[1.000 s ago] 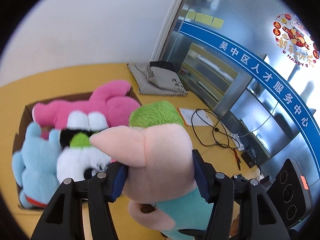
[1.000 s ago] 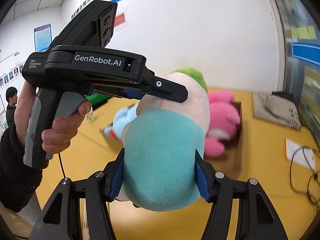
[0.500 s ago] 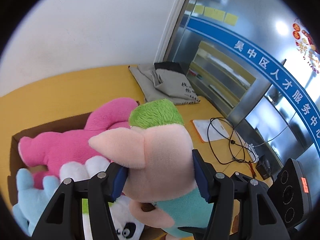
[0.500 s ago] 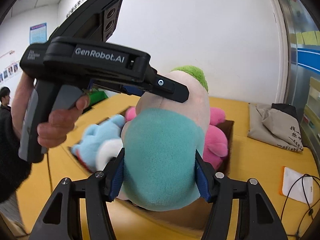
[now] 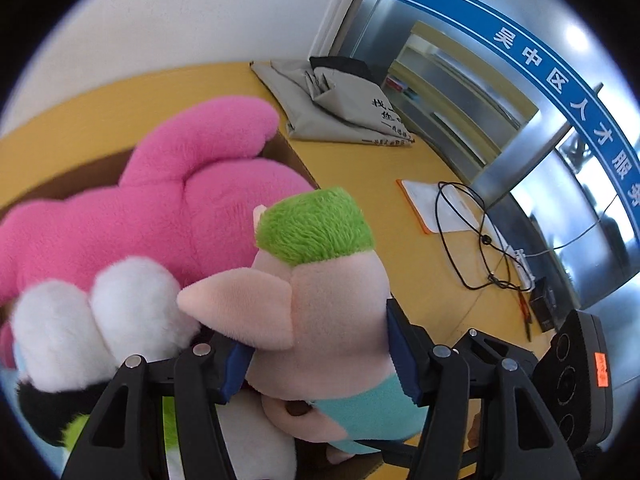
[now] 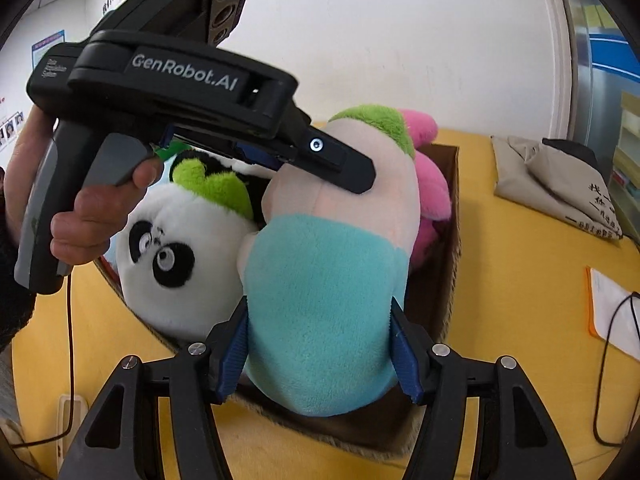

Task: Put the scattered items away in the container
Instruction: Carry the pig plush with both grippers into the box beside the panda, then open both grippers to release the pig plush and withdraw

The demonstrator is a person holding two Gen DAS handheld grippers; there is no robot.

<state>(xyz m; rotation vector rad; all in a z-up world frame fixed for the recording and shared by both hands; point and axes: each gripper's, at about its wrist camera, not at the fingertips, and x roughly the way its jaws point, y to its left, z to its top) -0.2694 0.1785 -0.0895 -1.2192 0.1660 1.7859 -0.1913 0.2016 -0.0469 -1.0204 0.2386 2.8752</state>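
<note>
- Pinching the pig plush (image 5: 336,312) at its pale pink head, the left tongs (image 5: 316,354) press their blue pads into both sides, just below the green tuft.
- Gripping the same toy lower down, the right tongs (image 6: 318,350) squeeze its teal body (image 6: 320,304) between their blue pads.
- The plush hangs over the open cardboard box (image 6: 450,240), head toward the far side, close above the toys already inside.
- In the box lie a panda plush (image 6: 176,264) with green ears, on the left in the right wrist view, and a pink plush (image 5: 160,200) along the far side.
- A hand (image 6: 92,220) holds the left tongs' handle.
- On the yellow worktop (image 6: 520,280) beyond the box sit a folded grey bag (image 5: 344,108), a white sheet (image 5: 440,208) and a black cable (image 5: 476,248).
</note>
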